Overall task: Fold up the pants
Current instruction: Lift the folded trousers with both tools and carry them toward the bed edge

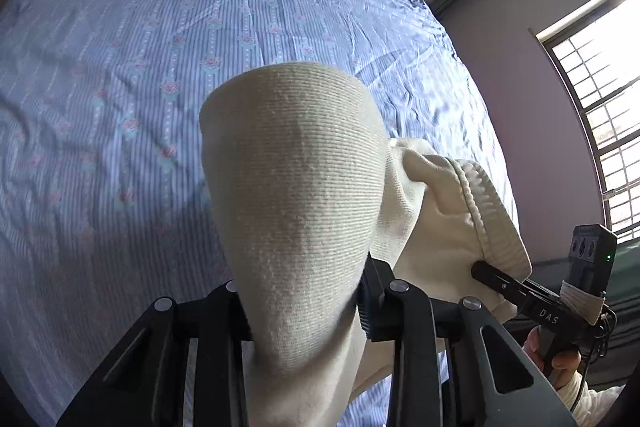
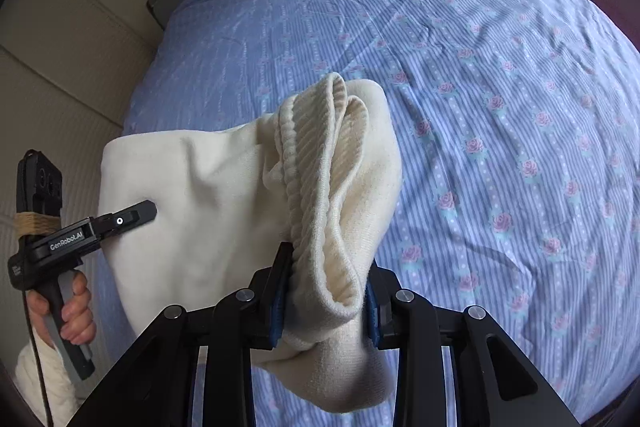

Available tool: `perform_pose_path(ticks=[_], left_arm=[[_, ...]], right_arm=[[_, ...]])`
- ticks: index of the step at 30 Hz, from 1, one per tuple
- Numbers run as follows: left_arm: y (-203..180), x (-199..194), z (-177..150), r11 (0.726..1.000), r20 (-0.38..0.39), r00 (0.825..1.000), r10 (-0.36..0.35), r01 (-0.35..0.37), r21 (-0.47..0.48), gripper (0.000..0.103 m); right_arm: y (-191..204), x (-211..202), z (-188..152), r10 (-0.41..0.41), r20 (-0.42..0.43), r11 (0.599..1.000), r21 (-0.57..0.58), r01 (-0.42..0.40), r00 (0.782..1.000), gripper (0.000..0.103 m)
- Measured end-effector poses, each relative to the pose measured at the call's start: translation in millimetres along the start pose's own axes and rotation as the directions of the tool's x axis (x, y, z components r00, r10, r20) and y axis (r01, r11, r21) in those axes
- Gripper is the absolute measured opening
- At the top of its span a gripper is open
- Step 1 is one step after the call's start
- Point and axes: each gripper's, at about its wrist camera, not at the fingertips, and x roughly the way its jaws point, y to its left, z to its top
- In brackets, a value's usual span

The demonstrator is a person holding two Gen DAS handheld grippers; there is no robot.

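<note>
Bedroom: bed with blue striped, rose-printed sheet [image 2: 500, 87], barred window [image 1: 600, 87] at one side. Cream knit pants [image 2: 208, 187] hang clear above the sheet, stretched between the two tools, probably lifted so the cloth drops straight and can be laid flat for the first fold; the left gripper [image 1: 304, 311] pinches a smooth bulging fold of fabric, the right gripper [image 2: 326, 303] pinches the bunched ribbed waistband [image 2: 312, 163], both sets of fingers pressed onto cloth. Fabric looks thick, soft, finely ribbed, creased and doubled at the elastic band, unfolded so far.
</note>
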Motion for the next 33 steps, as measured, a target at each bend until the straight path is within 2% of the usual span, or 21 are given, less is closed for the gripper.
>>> perform_pose_path(ticks=[4,9,17,22,26,29,33], left_arm=[[-1,-56,-47,0.999,0.052,0.998,0.035,-0.034,-0.035,0.032],[5,-116,-106,0.990,0.118,0.989,0.089,-0.074,-0.123,0.032],[48,-193,-179,0.964,0.182,0.974,0.136,-0.087,-0.253,0.032],[92,-225,-201,0.956,0.212,0.970,0.121,-0.057,-0.286,0.032],[136,-248,-205,0.960,0.220,0.971,0.094,-0.030,-0.279,0.032],[170,-265,-201,0.966,0.204,0.977,0.071,-0.016,-0.258,0.032],[213,-291,-195,0.978,0.182,0.979,0.086,-0.047,-0.205,0.032]], right_arm=[[21,-29,-27,0.041,-0.010,0.998,-0.050,-0.041,0.999,0.032],[55,-62,-57,0.091,-0.029,0.986,-0.136,-0.094,0.995,0.032],[123,-85,-99,0.140,-0.076,0.943,-0.294,-0.156,0.987,0.032],[168,-85,-119,0.136,-0.089,0.928,-0.338,-0.158,0.987,0.032],[214,-83,-140,0.111,-0.077,0.921,-0.367,-0.131,0.991,0.032],[249,-74,-154,0.090,-0.067,0.933,-0.344,-0.107,0.994,0.032],[296,-56,-175,0.076,-0.059,0.955,-0.284,-0.090,0.995,0.032]])
